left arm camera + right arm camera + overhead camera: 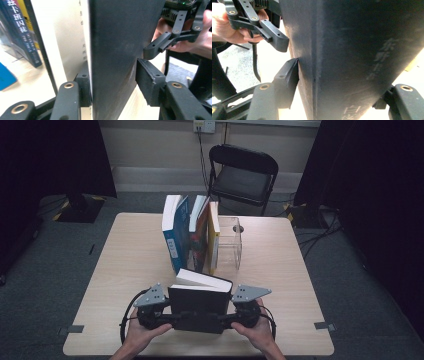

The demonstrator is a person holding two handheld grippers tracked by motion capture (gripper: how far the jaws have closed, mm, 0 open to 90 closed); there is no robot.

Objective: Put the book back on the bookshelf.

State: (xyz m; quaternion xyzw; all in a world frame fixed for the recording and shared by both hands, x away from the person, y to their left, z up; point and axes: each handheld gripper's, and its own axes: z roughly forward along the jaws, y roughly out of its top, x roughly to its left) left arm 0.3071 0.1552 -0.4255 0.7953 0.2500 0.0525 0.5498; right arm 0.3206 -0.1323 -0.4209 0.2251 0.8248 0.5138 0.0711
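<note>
Near the front edge of the pale wooden table (125, 250), between both hands: a thick black hardcover book (200, 302), standing upright on its lower edge with the page block showing on top. Judge it stiff and fairly heavy, with smooth matt boards that could slip under a light pinch. Best taken low on both side edges at once, pads flat across the full thickness, and kept vertical so as not to tip.

Right gripper (339, 85): closed across the book's edge, near pad hard against the cover, far jaw half hidden behind it. Left gripper (112, 77): jaws part open and straddling the opposite edge, one pad on the pale inner side, the other right at the black board. Cannot tell whether that one presses.

Beyond the table, well apart: a black folding chair (242, 175), no obstacle. Mid-table, directly ahead of the black book: a leaning row made of a tall blue-and-white book (172, 230), a red-and-green book (200, 230) and a yellow book (214, 235). Just to their right, a clear plastic box (230, 242), apparently propping them. Likely to topple if nudged, with little room left in front.
</note>
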